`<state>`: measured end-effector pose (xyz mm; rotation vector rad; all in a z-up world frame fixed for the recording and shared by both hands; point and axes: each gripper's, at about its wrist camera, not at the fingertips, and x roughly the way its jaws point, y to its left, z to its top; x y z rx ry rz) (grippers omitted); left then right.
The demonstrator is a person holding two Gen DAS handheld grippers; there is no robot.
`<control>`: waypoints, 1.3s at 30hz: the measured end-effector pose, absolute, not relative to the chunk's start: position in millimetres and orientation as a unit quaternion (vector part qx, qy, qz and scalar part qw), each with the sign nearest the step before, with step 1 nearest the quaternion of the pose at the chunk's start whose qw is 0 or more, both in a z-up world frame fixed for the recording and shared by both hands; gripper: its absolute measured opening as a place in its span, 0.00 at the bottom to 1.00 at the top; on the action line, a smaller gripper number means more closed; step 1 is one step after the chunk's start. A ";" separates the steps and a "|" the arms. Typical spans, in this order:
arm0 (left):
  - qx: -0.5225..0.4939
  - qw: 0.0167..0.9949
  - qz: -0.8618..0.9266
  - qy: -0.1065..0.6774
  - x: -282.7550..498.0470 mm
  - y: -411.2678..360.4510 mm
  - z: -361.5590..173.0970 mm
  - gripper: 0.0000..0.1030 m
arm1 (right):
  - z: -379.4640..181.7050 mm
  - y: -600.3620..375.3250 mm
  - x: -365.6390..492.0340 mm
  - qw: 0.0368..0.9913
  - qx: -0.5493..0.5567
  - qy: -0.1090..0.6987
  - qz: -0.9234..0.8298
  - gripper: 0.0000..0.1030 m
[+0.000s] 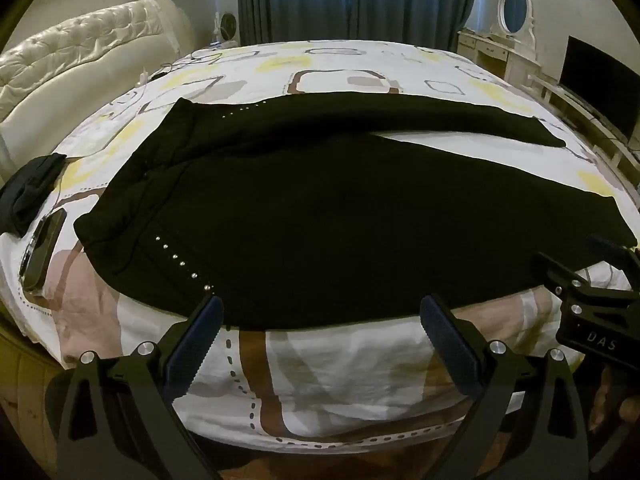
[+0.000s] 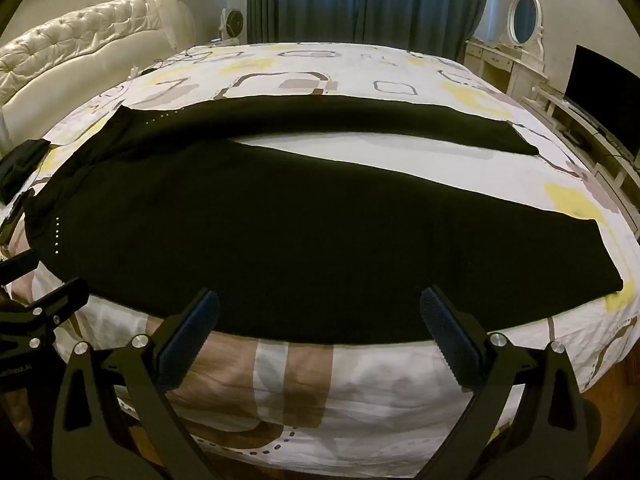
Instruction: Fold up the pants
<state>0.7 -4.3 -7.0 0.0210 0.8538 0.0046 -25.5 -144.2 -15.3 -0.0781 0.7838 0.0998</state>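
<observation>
Black pants (image 1: pixel 320 208) spread flat on bed (image 1: pixel 340 356), left gripper (image 1: pixel 320 320) and right gripper (image 2: pixel 318 316) both spread wide, seemingly just short of the near hem.

Black pants (image 1: pixel 320 216) lie flat and unfolded across the bed, waistband to the left, hems to the right. Legs splayed in a narrow V — far leg runs along the back, near leg is wider and lies close to the front edge, bare sheet showing between them. A row of small silver studs runs down each hip. Fabric mostly smooth, slight bunching at the waist.
</observation>
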 end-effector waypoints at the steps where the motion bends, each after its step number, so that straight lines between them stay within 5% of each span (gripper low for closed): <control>1: 0.010 0.910 0.002 0.414 0.8 -4.4 -7.0 0.95 | -15.4 -144.2 -25.4 0.922 -0.038 0.382 0.049 0.98; 39: 0.005 0.908 0.002 0.420 -2.6 -0.1 -8.2 0.95 | -18.3 -145.8 -23.9 0.921 -0.039 0.386 0.048 0.98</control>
